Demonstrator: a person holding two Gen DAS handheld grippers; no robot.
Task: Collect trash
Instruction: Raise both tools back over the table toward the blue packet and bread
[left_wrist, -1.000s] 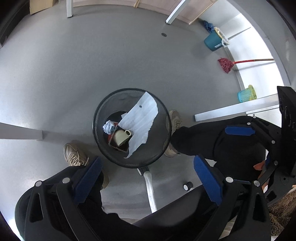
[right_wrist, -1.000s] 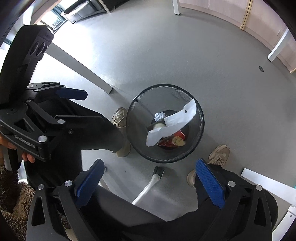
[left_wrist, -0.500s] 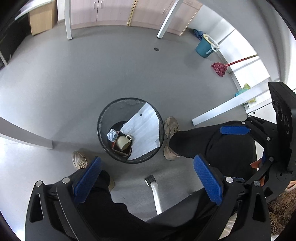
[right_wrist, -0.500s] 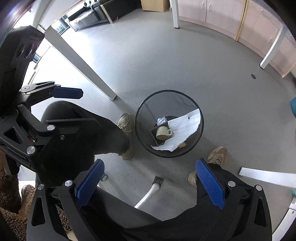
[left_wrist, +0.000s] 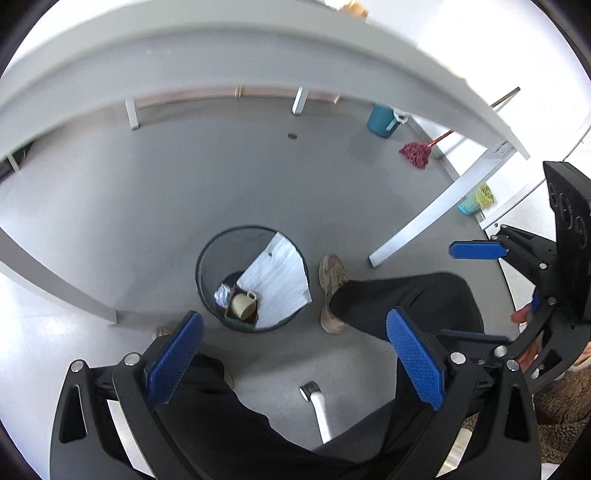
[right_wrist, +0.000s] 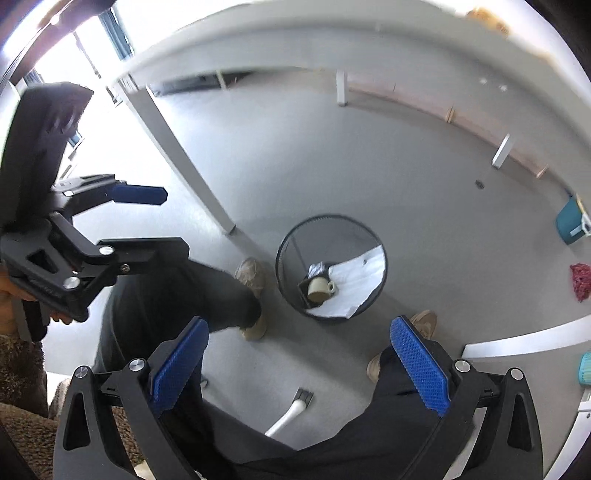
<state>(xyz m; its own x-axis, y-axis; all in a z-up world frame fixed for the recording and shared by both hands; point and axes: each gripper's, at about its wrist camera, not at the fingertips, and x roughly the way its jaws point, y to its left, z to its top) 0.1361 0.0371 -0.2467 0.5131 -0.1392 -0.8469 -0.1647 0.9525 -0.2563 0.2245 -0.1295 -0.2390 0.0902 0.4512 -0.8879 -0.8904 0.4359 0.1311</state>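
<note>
A black mesh waste bin (left_wrist: 207, 258) stands on the grey floor between the person's feet; it also shows in the right wrist view (right_wrist: 291, 240). Inside lie a white paper sheet (left_wrist: 280, 280), a beige cup (left_wrist: 242, 304) and crumpled foil (left_wrist: 222, 294); the sheet (right_wrist: 351, 284) and cup (right_wrist: 319, 288) also show in the right wrist view. My left gripper (left_wrist: 293, 354) is open and empty, high above the bin. My right gripper (right_wrist: 299, 363) is open and empty, also high above it.
A white table edge (left_wrist: 258, 55) arcs across the top, with table legs (left_wrist: 428, 218) (right_wrist: 184, 162) near the bin. A teal bucket (left_wrist: 382, 120), a red mop (left_wrist: 415, 155) and a chair base (left_wrist: 319, 410) stand around. The person's shoes (left_wrist: 332, 291) flank the bin.
Both grippers have risen well away from the bin, which looks smaller. The table's edge has come into view at the top. The paper has settled lower in the bin.
</note>
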